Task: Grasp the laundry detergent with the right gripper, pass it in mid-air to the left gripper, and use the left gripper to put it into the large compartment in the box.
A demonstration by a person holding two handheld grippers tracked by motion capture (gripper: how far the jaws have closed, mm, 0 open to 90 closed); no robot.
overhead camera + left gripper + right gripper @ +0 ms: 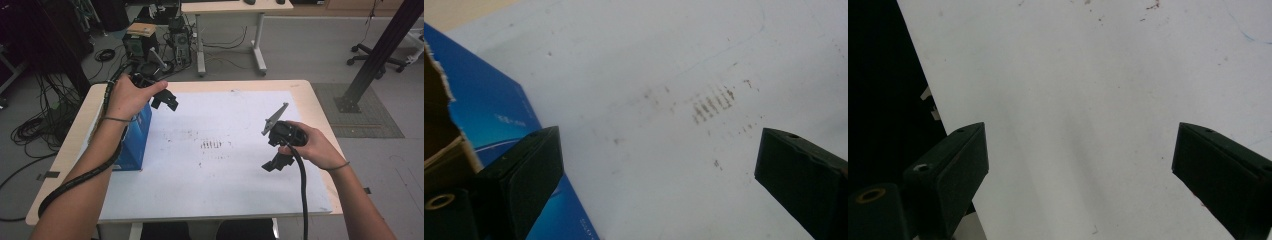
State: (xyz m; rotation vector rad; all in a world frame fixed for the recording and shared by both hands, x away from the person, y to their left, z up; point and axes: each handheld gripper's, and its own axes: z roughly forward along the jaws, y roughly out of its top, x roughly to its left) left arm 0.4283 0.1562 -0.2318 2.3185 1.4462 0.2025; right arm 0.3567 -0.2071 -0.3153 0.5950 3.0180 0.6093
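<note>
just beside left gripper point(165, 100): blue box point(135, 140)

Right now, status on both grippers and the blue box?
Left gripper open, empty, above the blue box. Right gripper open, empty, over the white sheet. Box upright at the sheet's left edge, untouched. Nothing in the way.

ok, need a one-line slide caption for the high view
Left tongs open above blue box; right tongs open over stained white sheet.

High view overlooks the white sheet point(225, 150); gripper views close above.
</note>
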